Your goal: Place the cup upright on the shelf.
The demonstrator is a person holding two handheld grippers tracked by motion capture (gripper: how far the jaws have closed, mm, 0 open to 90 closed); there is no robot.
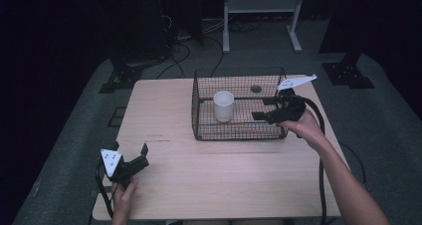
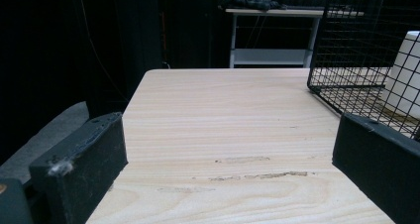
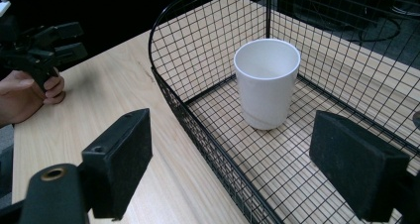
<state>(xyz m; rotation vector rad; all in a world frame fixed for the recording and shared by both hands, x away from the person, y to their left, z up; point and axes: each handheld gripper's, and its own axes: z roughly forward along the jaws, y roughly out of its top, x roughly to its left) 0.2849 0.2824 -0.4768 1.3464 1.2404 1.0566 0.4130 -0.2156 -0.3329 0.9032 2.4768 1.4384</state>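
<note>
A white cup [image 1: 223, 105] [image 3: 266, 83] [image 2: 406, 75] stands upright inside a black wire basket [image 1: 239, 133] [image 3: 198, 130] [image 2: 346, 45] on the far right half of the wooden table [image 1: 209, 170]. My right gripper [image 1: 262, 109] [image 3: 237, 149] is open, above the basket's right end. One jaw is over the basket floor and the other is outside its near wall, both pointing at the cup with a gap before it. My left gripper [image 1: 130, 148] [image 2: 230, 140] rests open and empty near the front left corner, and appears far off as the left gripper [image 3: 74, 39] in the right gripper view.
A small dark round object [image 1: 256, 88] lies on the basket floor at its far right. Bare wood stretches between the left gripper and the basket. Beyond the table stand a white shelf frame [image 1: 261, 6], cables on the floor and black stand bases [image 1: 348, 74].
</note>
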